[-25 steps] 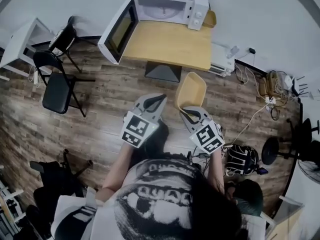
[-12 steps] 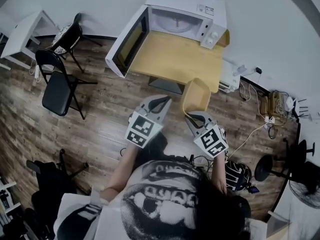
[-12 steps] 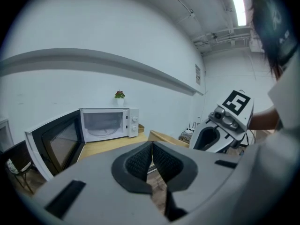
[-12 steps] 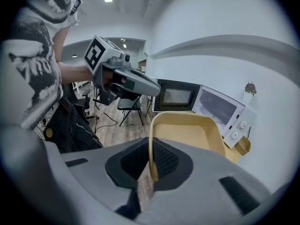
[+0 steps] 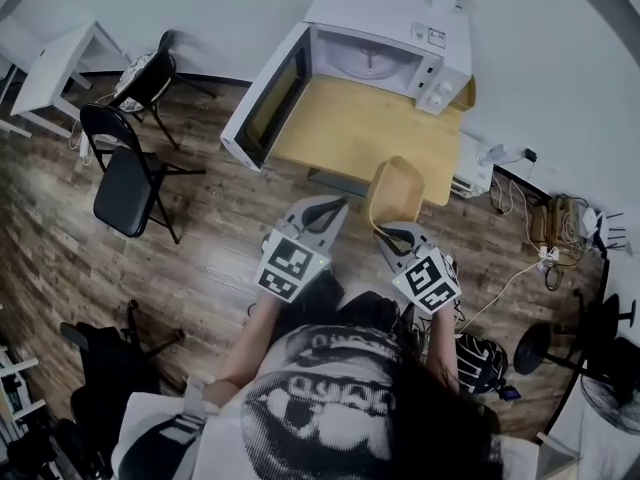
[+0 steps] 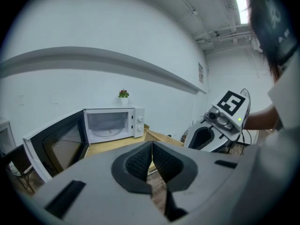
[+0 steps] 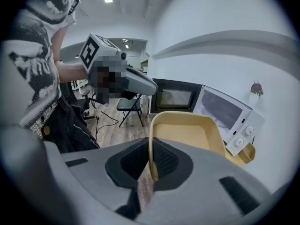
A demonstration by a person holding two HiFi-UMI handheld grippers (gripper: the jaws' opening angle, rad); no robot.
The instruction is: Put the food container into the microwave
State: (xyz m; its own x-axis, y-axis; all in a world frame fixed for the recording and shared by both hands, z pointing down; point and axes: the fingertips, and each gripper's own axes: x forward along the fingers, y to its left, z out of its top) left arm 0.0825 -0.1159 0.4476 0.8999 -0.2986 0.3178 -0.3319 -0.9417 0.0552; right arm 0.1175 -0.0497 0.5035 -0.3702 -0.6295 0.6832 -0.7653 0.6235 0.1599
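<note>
The right claw (image 7: 151,160) pinches the thin rim of the rounded, smooth yellow container (image 7: 186,131) before the boxy white microwave (image 5: 385,56); the left claw (image 6: 152,160) is closed, empty.

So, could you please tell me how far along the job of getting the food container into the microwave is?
Done: the microwave has its door open, and the right gripper is shut on the rim of the food container. In hand: the container hangs in the air by the near edge of the wooden table. Left: set it inside the microwave and release it. The left gripper is shut and empty.
</note>
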